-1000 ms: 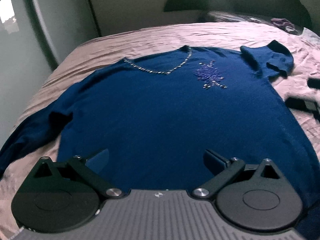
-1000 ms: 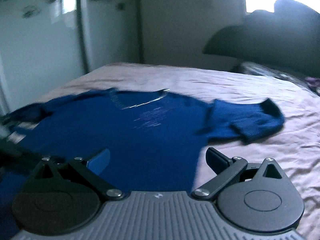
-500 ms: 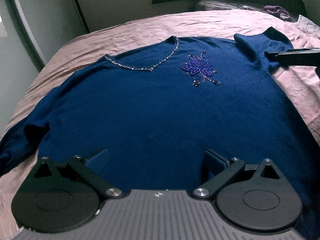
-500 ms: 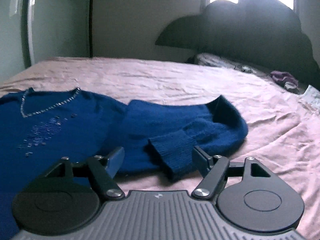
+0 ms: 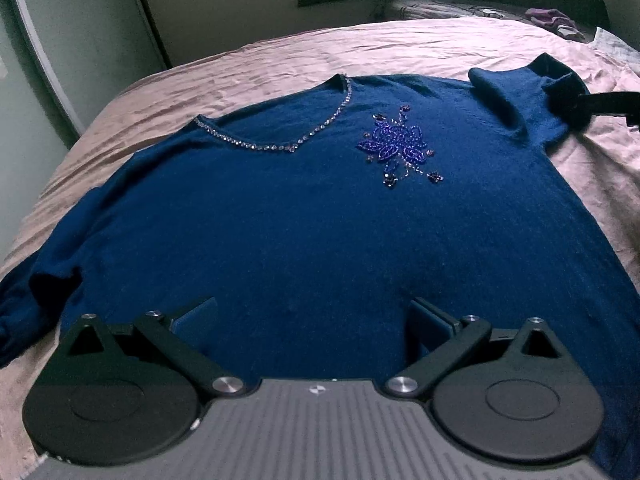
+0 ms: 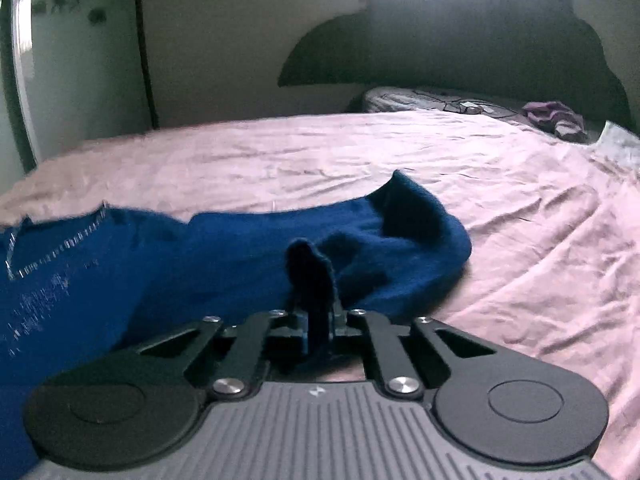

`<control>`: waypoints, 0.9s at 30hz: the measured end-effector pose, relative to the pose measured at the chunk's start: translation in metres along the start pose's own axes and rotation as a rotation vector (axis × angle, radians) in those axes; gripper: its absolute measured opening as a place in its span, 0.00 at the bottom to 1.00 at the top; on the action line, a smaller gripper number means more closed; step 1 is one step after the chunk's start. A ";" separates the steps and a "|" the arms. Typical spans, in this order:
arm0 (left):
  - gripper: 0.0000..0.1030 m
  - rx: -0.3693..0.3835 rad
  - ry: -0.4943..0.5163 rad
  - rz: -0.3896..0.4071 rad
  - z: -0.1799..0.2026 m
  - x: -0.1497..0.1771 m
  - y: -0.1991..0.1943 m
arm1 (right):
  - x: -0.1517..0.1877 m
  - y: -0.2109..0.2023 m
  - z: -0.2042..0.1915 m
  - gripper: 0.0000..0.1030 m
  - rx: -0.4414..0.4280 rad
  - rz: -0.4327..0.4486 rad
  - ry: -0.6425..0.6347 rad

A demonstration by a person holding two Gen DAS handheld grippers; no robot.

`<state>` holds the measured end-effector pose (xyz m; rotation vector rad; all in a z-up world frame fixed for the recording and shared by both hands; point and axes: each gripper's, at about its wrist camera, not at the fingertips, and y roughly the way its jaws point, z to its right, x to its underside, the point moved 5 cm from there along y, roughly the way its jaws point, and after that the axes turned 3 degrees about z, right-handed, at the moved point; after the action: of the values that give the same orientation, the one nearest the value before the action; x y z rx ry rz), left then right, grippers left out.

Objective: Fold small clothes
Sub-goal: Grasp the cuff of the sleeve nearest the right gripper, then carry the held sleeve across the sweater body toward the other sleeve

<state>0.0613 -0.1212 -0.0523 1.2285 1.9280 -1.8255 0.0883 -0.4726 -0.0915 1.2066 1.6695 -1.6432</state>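
Blue sweater lies flat on the pink bedsheet. Right gripper is clamped on the crumpled sleeve cuff; left gripper is held apart, empty, above the hem. Sleeve is best drawn inward smoothly, kept taut, and beadwork snagging avoided.

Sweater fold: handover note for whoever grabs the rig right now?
Right claw: has just closed, now shut on the cuff of the doubled-back sleeve.
Left claw: open, holding nothing, hovering over the hem side of the sweater.
Sweater lies face up and flat on the pink bed, neckline away from the left camera; the other sleeve trails toward the bed's edge.
Done: sweater spread out, one cuff gripped.
Left: likely carry that sleeve across the chest, fold the other sleeve in, then fold the body. No fold finished yet.
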 end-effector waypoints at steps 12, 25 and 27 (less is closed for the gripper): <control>1.00 -0.044 0.009 0.011 -0.014 -0.012 0.004 | -0.021 -0.008 0.064 0.05 -0.343 0.073 0.633; 1.00 -0.137 -0.113 0.019 -0.077 -0.019 0.005 | -0.078 -0.040 -0.021 0.05 -0.780 0.112 0.729; 1.00 -0.153 -0.139 0.017 -0.087 -0.021 0.007 | -0.085 -0.040 -0.046 0.05 -0.839 0.086 0.712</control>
<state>0.1115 -0.0521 -0.0253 1.0386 1.9341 -1.6721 0.1055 -0.4440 0.0078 1.4111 2.3098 -0.3056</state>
